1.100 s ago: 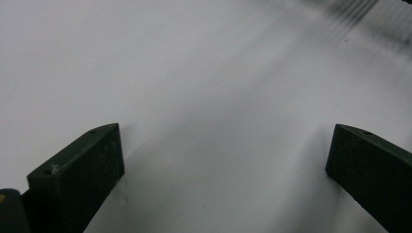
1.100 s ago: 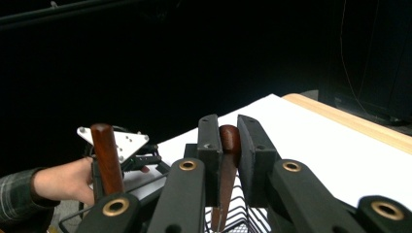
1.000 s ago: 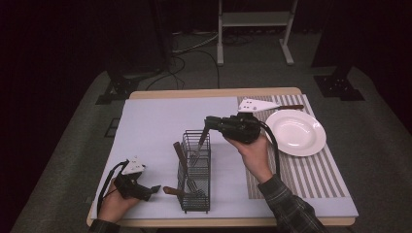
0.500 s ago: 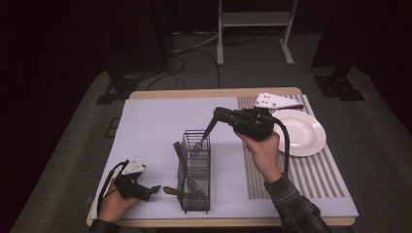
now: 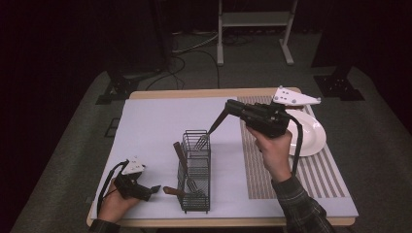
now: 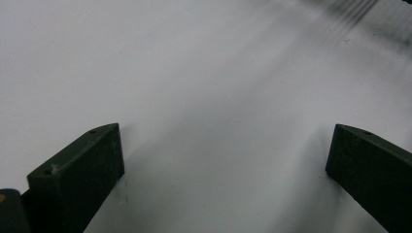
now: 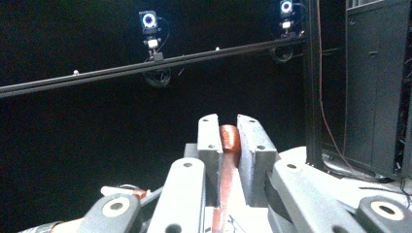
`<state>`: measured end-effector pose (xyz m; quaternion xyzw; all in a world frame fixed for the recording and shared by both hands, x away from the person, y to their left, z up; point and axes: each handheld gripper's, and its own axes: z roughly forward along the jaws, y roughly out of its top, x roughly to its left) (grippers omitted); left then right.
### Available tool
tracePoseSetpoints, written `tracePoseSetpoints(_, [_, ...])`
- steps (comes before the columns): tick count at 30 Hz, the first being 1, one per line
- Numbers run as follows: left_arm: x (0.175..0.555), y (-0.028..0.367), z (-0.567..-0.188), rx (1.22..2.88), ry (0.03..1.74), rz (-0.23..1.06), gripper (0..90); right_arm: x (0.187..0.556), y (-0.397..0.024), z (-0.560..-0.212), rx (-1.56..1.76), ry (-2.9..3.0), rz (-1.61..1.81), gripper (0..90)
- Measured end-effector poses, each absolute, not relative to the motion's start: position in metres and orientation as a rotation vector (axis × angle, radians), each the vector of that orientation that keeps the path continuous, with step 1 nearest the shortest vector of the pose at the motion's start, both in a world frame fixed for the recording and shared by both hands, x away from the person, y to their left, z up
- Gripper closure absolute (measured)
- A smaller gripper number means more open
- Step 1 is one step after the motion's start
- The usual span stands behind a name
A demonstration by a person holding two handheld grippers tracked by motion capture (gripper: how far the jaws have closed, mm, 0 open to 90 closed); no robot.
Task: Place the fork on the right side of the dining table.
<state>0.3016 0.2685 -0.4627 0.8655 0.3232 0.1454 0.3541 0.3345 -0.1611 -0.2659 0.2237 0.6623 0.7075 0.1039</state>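
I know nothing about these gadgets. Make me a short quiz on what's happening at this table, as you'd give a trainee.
1. True or false: the right gripper is clamped on a brown-handled fork.
2. Where are the fork's tines? A) on the white round plate B) at the top of the black wire cutlery basket C) on the grey striped placemat
3. Fill in: the left gripper rests low at the table's near-left corner with its jaws ____.

Key: 1 true; 2 B; 3 open.

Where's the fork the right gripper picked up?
In the high view the fork hangs from the right gripper, tines just above the far end of the wire caddy, left of the white plate.
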Motion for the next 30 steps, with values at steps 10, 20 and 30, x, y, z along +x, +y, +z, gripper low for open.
tracePoseSetpoints(10, [0.302, 0.268, -0.463, 2.237, 0.836, 0.376, 0.0, 0.327, -0.188, -0.253, 0.685, 1.844, 2.119, 80.4])
tracePoseSetpoints(20, [0.302, 0.268, -0.463, 2.235, 0.836, 0.377, 0.0, 0.321, -0.212, -0.246, 0.71, 1.771, 2.098, 80.4])
tracePoseSetpoints(30, [0.302, 0.268, -0.463, 2.235, 0.837, 0.374, 0.0, 0.318, -0.218, -0.258, 0.8, 1.814, 1.972, 80.3])
